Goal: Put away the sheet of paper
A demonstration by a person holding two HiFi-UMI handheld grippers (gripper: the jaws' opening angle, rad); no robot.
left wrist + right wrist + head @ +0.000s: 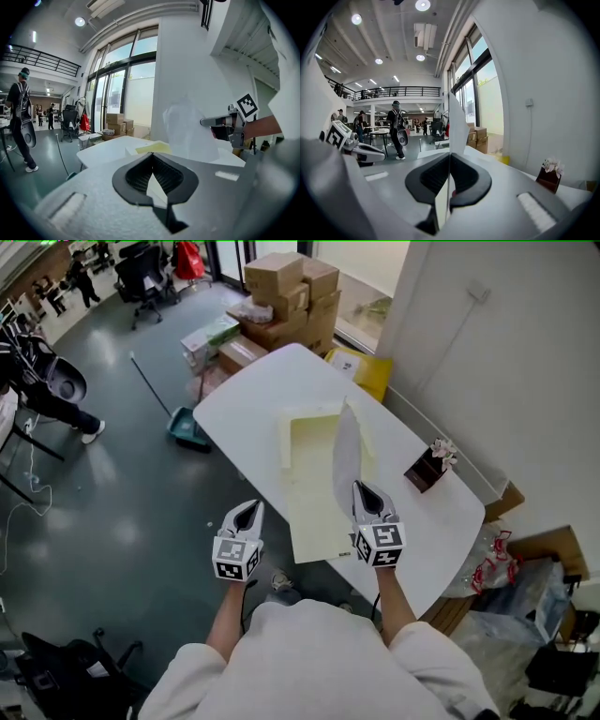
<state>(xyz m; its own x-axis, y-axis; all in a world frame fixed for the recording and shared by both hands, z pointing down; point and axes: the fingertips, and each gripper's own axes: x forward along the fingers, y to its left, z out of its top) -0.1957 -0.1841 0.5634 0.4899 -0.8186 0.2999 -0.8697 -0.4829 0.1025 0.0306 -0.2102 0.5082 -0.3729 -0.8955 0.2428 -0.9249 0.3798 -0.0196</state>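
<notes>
The grey floor [122,512] takes up the left of the head view, with office chairs and people far off at its upper edge; a white table [253,399] with rounded corners runs diagonally along the white wall; a stack of cardboard boxes [291,292] stands on the floor just past the table's far end, and a yellow bag [361,367] leans between that end and the wall; a teal dustpan [187,430] with a long-handled broom lies on the floor beside the table's left edge.

A pale yellow folder [314,512] lies open on the middle of the table, its near edge reaching the table's near side; the sheet of paper [346,457] stands on edge above the folder's right half, lifted off the table and rising from the right tool [366,487]; that tool's jaws are closed tight on the sheet's lower edge.

The left tool [250,507] hangs off the table's near edge, over the floor and to the left of the folder, apart from the sheet; its jaws are brought together at the tips with nothing between them.

A small dark brown box [427,468] topped with something pale sits on the table near the wall, well to the right of the sheet.
</notes>
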